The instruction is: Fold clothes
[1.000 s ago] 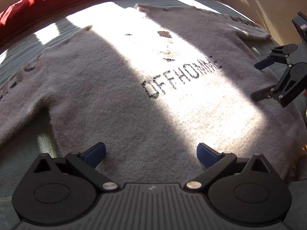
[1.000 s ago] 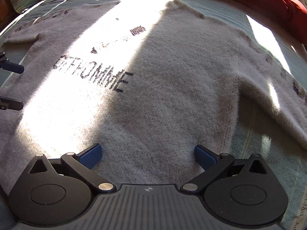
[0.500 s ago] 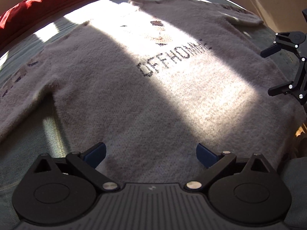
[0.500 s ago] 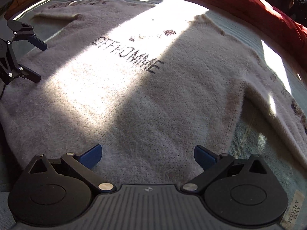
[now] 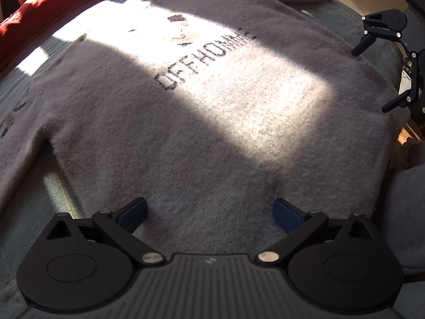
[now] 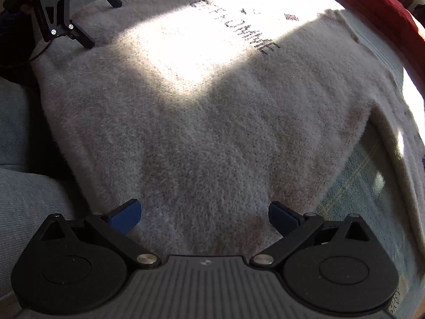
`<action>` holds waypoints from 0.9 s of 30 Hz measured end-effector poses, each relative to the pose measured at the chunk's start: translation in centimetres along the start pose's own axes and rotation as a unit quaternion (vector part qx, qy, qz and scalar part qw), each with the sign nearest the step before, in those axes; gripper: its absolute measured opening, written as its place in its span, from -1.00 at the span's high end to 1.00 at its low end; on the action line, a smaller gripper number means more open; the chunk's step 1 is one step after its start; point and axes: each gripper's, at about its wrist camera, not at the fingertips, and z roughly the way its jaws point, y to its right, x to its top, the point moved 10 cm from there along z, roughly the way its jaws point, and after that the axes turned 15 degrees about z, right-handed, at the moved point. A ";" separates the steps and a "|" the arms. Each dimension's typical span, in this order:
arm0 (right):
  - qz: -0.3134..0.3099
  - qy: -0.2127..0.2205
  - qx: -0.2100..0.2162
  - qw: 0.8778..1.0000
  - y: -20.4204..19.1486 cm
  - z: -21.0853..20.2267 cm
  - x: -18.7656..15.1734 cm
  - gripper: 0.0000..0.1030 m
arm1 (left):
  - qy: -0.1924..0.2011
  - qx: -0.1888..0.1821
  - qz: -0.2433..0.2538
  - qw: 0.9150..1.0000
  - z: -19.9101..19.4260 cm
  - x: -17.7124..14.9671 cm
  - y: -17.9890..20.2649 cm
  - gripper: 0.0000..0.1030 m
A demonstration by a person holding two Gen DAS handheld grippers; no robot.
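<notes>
— Well, laid out flat and face-up across a blue-grey bedcover: one fuzzy pale sweater, dark lettering on the chest, sleeves spread to either side, a band of sunlight crossing the middle. Red bedding bunched along the far edge.

— And the claws?

— Both spread wide, gripping nothing. Left gripper poised low over the hem end of the body, blue pads either side of bare knit. Right gripper likewise low over the hem, close to the side seam where the sleeve branches off. Each visible in the other's camera, hovering near opposite sides of the garment.

— Handling, at a guess?

— Soft and limp, probably light for its bulk. Thick, hairy knit, so likely grippy rather than slippery, but stretchy and prone to sagging if lifted by a single layer. Not fragile, though snagging the fluffy pile on a finger edge looks possible.

— Best place to take hold?

— Probably at the hem corners or along the side seams, pinching front and back layers together. Firmer stitched edges there; less distortion than a grab mid-panel. Sleeve cuffs out of clear view, so hard to judge those.
</notes>
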 end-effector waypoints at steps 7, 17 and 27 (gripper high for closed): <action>0.050 0.022 0.008 0.998 0.2 2.9 4.4 -1.00 | 0.020 0.009 -0.051 0.998 1.3 2.9 -2.7 -0.88; 0.070 -0.009 0.014 0.997 0.6 3.9 2.9 -1.00 | -0.016 0.005 -0.143 0.990 0.9 0.2 -4.3 -0.89; 0.066 -0.014 0.011 0.998 0.3 4.2 2.8 -1.00 | 0.015 0.096 -0.228 0.969 3.1 4.9 -17.4 -0.89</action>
